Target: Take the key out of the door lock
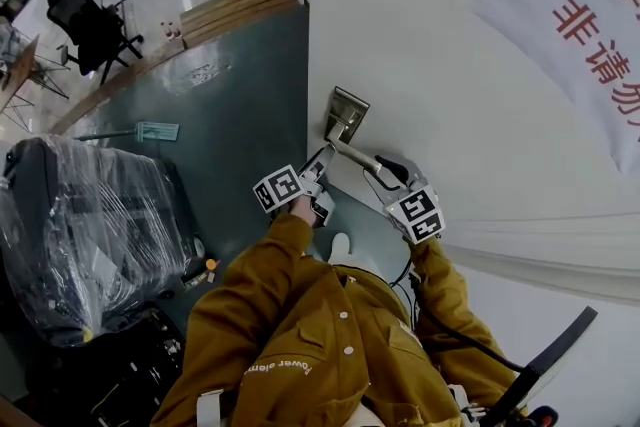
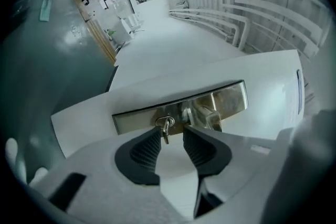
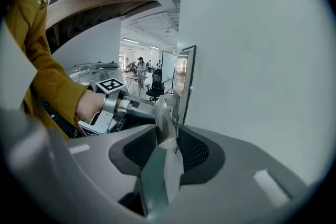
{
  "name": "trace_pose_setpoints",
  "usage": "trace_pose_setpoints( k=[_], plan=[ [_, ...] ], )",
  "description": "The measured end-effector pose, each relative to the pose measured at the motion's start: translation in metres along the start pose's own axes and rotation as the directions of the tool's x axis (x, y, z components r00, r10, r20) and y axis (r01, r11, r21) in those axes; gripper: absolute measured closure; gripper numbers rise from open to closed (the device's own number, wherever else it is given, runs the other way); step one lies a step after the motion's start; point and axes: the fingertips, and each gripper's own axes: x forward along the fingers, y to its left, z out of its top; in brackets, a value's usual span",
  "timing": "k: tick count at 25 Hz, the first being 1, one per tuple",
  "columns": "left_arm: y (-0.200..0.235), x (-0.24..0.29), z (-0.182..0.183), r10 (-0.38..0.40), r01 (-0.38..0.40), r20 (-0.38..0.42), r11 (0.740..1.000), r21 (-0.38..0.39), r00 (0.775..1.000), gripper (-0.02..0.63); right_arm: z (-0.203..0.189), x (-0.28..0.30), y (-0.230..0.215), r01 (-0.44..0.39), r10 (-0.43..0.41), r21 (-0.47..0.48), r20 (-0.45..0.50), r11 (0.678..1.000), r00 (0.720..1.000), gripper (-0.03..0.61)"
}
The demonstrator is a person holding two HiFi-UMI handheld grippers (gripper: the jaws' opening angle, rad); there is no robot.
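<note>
Key (image 2: 165,128) shiny metal; lock plate (image 2: 231,98) polished metal; door handle (image 3: 164,119) satin metal; door (image 1: 430,45) smooth matt white.

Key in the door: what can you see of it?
The key is small, silvery metal, with a ring-like head. It sticks out of the shiny lock plate, left of the handle in the left gripper view. It sits between the left gripper's open jaws, close by one pad; whether that pad touches it is unclear.
</note>
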Motion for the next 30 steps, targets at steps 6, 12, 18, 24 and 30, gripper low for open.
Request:
trace_pose_setpoints(
  k=[6, 12, 18, 24, 30],
  plan=[
    [0.007, 0.009, 0.004, -0.017, 0.018, 0.011, 0.998, -0.061, 1.0, 0.585, 0.001, 0.002, -0.001, 0.003, -0.003, 0.003, -0.007, 1.0, 1.0, 0.437],
    [0.007, 0.009, 0.003, -0.045, 0.045, 0.001, 0.993, -0.111, 0.999, 0.589, 0.0, 0.003, -0.003, 0.032, -0.032, 0.012, -0.021, 0.999, 0.999, 0.431],
    [0.007, 0.006, 0.003, -0.039, 0.036, -0.016, 0.988, -0.151, 0.999, 0.592, 0.0, 0.004, -0.002, 0.046, -0.046, -0.015, -0.036, 0.999, 0.998, 0.43],
    [0.006, 0.001, 0.001, -0.038, 0.035, -0.01, 0.979, -0.199, 0.999, 0.592, 0.001, 0.006, 0.001, 0.051, -0.054, -0.05, -0.057, 0.997, 0.997, 0.428],
    [0.003, -0.052, -0.009, -0.021, 0.017, -0.045, 0.996, -0.084, 0.999, 0.592, 0.002, 0.005, 0.0, 0.046, -0.049, -0.052, -0.058, 0.998, 0.997, 0.43]
  ],
)
